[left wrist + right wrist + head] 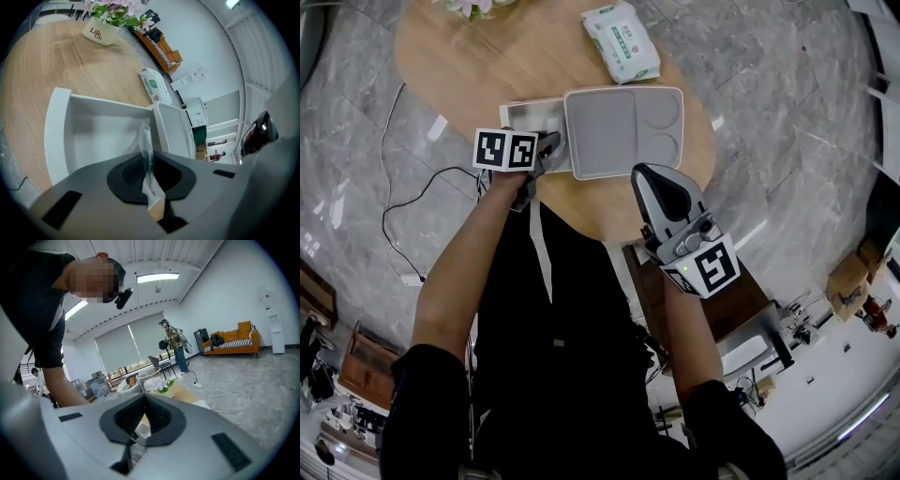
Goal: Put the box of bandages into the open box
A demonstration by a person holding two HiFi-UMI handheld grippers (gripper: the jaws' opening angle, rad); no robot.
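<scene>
Box of bandages (pixel 146 154) pinched over the open box (pixel 56 136)
Left gripper (pixel 548 145) jaws clamp it, a thin, glossy film-wrapped slip seen edge-on, above the smooth white rectangular well; the lid (pixel 623 131) with its grey moulded recesses lies flat on the round wooden table (pixel 487 66); right gripper (pixel 144 397) jaws pressed together, empty.

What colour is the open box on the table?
White, inside and out: the open box shows best in the left gripper view.

Flowers (pixel 469 7) cut by top edge, open box (pixel 530 117) partly behind left gripper (pixel 551 148)
</scene>
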